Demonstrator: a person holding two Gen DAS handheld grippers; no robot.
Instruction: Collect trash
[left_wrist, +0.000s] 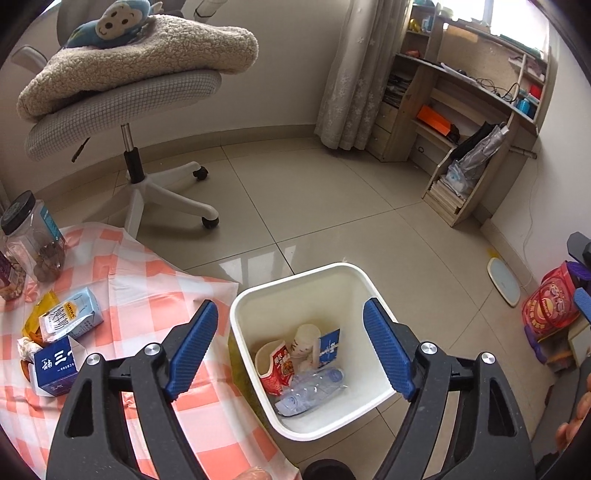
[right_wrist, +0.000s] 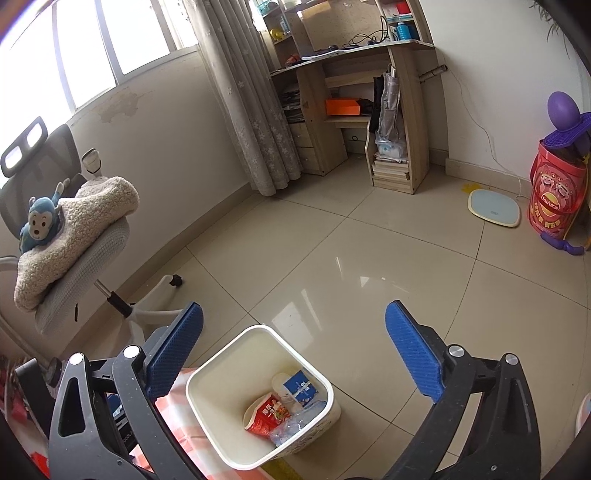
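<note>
A white trash bin (left_wrist: 354, 275) stands on the floor beside the checked table; it holds a red noodle cup (left_wrist: 275, 367), a paper cup, a blue carton and a crushed plastic bottle (left_wrist: 314, 389). My left gripper (left_wrist: 290, 347) is open and empty above the bin. On the table lie a blue milk carton (left_wrist: 55, 369), a pale carton (left_wrist: 70, 315) and wrappers. My right gripper (right_wrist: 293, 350) is open and empty, higher above the same bin (right_wrist: 207, 413). The right gripper's blue pad shows at the left wrist view's right edge (left_wrist: 583, 302).
The table has an orange-checked cloth (left_wrist: 155, 288) with a snack jar (left_wrist: 35, 240) at its back. An office chair (left_wrist: 136, 173) with a blanket and toy monkey stands beyond. A desk (right_wrist: 369, 110), a floor scale (right_wrist: 495, 206) and a red drum (right_wrist: 557, 192) line the walls.
</note>
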